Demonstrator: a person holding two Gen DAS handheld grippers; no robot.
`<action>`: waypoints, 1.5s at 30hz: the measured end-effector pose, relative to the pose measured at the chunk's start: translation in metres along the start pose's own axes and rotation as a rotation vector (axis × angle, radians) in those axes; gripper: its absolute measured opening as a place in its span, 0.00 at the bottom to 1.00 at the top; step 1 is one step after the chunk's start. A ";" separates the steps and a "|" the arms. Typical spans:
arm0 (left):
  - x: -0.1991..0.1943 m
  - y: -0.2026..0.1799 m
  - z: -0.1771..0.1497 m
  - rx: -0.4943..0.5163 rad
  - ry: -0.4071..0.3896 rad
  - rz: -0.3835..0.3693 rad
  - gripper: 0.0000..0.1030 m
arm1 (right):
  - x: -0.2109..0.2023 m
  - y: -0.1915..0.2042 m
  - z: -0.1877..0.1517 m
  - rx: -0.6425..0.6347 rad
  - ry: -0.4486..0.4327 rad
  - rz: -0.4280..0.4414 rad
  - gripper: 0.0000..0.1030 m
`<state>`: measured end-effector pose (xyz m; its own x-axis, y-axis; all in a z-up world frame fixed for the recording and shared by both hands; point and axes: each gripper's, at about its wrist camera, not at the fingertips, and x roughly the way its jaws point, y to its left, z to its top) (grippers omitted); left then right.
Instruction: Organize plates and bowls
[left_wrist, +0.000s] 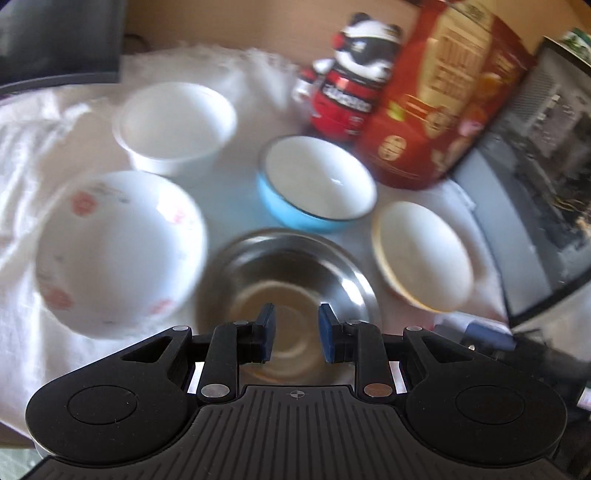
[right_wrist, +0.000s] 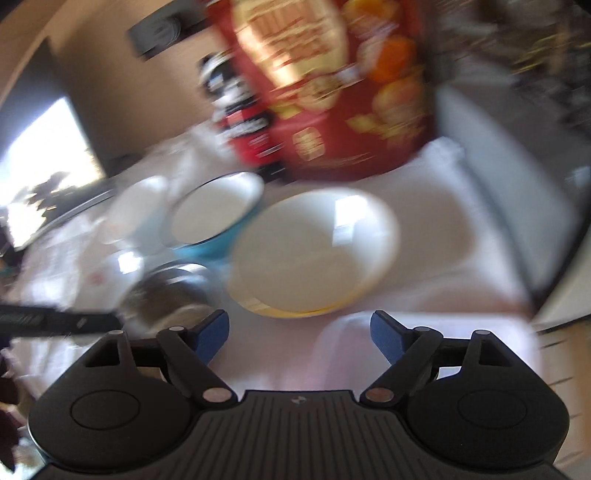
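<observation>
5 bowls (left_wrist: 317, 184), both grippers (left_wrist: 297, 334) empty.

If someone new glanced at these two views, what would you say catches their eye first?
Probably the big red printed canister standing at the back of the white cloth, with the panda figurine beside it. In front, five empty dishes cluster together: the blue bowl in the middle, the steel bowl nearest the left gripper, and the cream plate ahead of the right gripper.

The black left gripper with blue pads (left_wrist: 296, 334) points steeply down, jaws narrowly parted, holding nothing. The black right gripper (right_wrist: 298, 334) gapes wide, empty.
</observation>
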<state>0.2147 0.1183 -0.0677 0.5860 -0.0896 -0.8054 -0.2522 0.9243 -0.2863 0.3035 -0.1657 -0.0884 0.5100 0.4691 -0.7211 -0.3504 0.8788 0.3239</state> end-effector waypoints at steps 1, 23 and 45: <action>0.001 0.003 0.003 0.010 -0.001 0.004 0.27 | 0.010 0.009 0.000 0.008 0.024 0.019 0.85; 0.071 0.056 0.043 0.123 0.061 -0.063 0.27 | 0.091 0.066 -0.046 0.231 0.234 0.020 1.00; 0.073 0.065 0.006 0.042 0.201 -0.176 0.17 | 0.084 0.088 -0.026 -0.006 0.204 -0.107 0.53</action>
<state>0.2461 0.1741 -0.1418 0.4526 -0.3177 -0.8332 -0.1255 0.9024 -0.4123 0.2950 -0.0511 -0.1362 0.3756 0.3457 -0.8599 -0.3077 0.9217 0.2362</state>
